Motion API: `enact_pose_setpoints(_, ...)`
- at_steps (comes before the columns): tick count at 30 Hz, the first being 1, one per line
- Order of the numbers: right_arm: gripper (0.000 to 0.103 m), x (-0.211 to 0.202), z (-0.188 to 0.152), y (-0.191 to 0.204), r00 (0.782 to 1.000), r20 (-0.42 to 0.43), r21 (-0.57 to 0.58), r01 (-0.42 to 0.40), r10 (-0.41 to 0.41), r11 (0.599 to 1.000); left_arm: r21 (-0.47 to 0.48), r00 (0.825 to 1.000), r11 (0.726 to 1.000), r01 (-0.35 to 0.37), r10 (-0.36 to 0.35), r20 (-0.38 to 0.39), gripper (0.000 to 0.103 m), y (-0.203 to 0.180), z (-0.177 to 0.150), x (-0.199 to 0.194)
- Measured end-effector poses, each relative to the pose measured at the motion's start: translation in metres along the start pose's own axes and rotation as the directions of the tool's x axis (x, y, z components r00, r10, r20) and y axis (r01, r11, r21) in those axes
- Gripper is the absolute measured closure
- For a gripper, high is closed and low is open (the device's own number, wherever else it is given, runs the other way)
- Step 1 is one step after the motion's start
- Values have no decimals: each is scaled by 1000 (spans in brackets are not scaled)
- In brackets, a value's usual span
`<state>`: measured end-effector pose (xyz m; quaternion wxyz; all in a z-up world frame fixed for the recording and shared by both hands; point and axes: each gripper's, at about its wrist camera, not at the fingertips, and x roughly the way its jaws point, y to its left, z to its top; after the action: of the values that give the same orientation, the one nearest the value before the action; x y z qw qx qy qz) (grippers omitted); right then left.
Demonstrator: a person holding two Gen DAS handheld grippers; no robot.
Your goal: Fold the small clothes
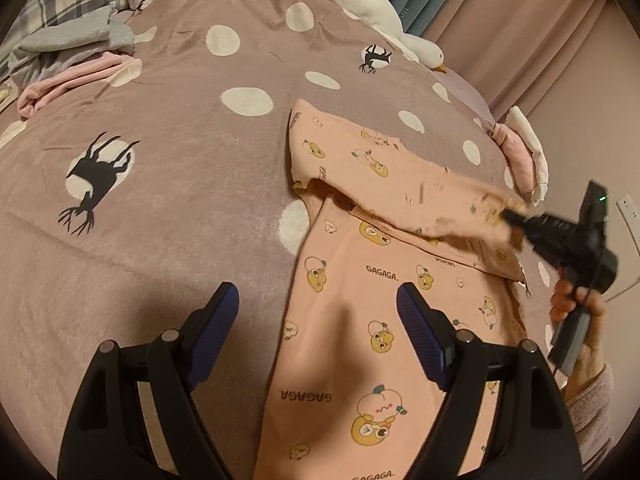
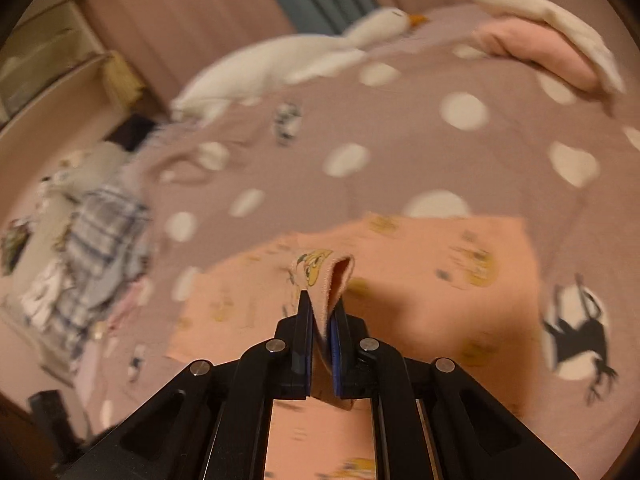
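Note:
A small peach garment (image 1: 372,320) printed with cartoon figures and "GAGAGA" lies on the mauve polka-dot bedspread (image 1: 180,160). My left gripper (image 1: 318,300) is open and empty, hovering over the garment's left edge. My right gripper (image 1: 508,216) is shut on a sleeve or edge of the garment and holds it lifted across the upper part. In the right wrist view, a fold of peach cloth (image 2: 332,276) is pinched between the shut fingers of that gripper (image 2: 322,300), with the garment (image 2: 440,272) spread below. That view is motion-blurred.
A pile of grey and pink clothes (image 1: 68,60) lies at far left on the bed. A white goose plush (image 1: 360,0) lies at the back. Folded pink and white items (image 1: 524,152) sit at the right edge. Curtains (image 1: 520,20) hang behind.

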<state>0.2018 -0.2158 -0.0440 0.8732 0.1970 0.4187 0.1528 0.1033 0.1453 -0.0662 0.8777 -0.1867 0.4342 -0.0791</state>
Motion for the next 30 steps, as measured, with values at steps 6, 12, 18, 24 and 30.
enact_pose_setpoints(6,94,25,-13,-32,979,-48,12,199,-199,980,53,999,998,-14,16,-28,22,-14,16,13)
enact_pose_setpoints(12,73,17,-14,-35,995,-58,67,86,-82,994,66,1000,998,-19,20,-23,22,-23,30,21)
enact_pose_setpoints(18,66,31,-15,-33,993,-81,78,95,-89,992,81,999,997,-15,19,-42,22,-32,26,30)
enact_pose_setpoints(24,92,38,-18,-21,996,-74,16,58,-56,998,72,999,997,-28,31,-41,22,-30,28,31)
enact_pose_setpoints(30,95,9,-9,-18,999,24,0,31,-31,1000,52,998,998,-47,49,-31,22,-20,33,30)
